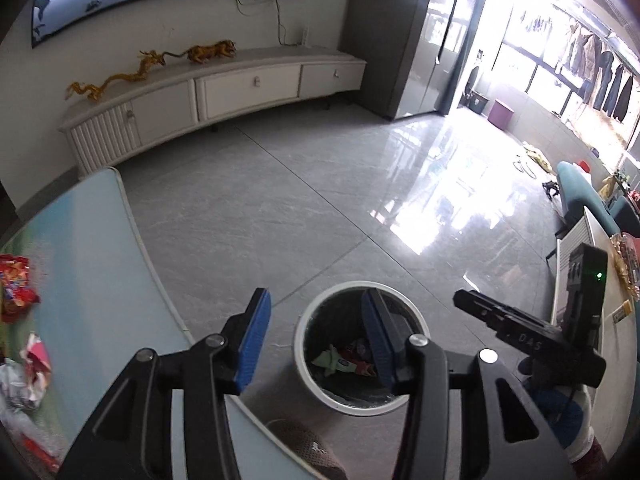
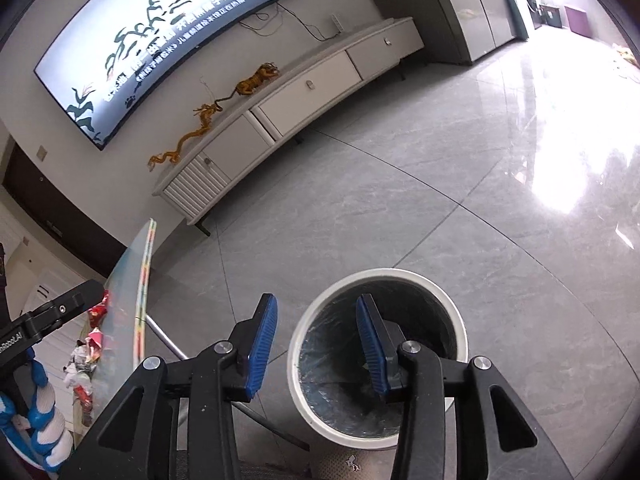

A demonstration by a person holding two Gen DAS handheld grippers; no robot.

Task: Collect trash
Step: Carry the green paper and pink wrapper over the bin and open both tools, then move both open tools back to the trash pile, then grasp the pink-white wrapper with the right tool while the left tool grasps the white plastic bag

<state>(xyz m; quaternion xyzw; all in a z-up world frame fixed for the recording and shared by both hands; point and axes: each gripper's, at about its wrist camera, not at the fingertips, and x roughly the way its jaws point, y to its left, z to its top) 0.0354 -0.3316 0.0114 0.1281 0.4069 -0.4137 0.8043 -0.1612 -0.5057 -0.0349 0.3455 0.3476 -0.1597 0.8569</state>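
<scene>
A living room with a grey tiled floor (image 1: 280, 208), a white TV cabinet (image 1: 224, 92) under a wall screen, and bright glare from the windows on the right.

Left wrist view: the left gripper (image 1: 316, 340) hangs over the floor with its blue pads parted and nothing between them. Just beyond stands the white bin (image 1: 308, 376), lined in black, with a few crumpled wrappers (image 1: 344, 360) already at the bottom. At the left, a pale glass table (image 1: 96, 264) carries more trash: a red snack packet (image 1: 16, 284) and crumpled papers (image 1: 32, 364) near its edge.

Right wrist view: the right gripper (image 2: 316, 344) is likewise parted and empty, poised above the bin (image 2: 304, 360). The table's litter (image 2: 88, 356) lies well to the left.

The next step is probably another pickup. It would go best by swinging to the table, straddling one wrapper at its bulkiest fold, and pinching firmly before lifting, since thin foil slips easily.
</scene>
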